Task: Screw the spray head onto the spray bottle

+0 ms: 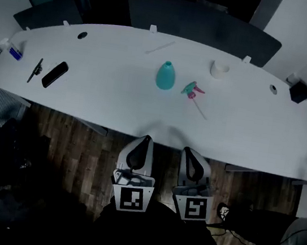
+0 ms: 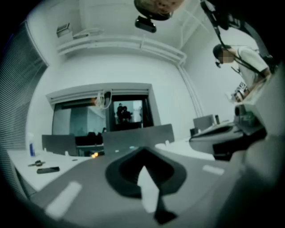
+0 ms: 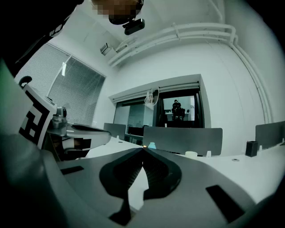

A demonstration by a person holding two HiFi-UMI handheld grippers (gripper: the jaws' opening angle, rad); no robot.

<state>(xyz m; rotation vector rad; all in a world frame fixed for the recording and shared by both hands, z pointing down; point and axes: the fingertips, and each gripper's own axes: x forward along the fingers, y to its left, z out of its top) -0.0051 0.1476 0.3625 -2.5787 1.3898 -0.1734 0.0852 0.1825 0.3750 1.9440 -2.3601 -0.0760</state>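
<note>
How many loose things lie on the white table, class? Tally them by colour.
Teal: 1, spray bottle
Pink and teal: 1, spray head
Black: 2, flat device, thin tool
White: 2, roll, thin stick
Blue: 1, small container
Total: 7

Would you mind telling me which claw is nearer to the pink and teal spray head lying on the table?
Right. In the head view, the right claw sits almost straight below the spray head, while the left claw is farther off, to its lower left.

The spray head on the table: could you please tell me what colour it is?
The spray head is teal and pink, clearest in the head view.
</note>
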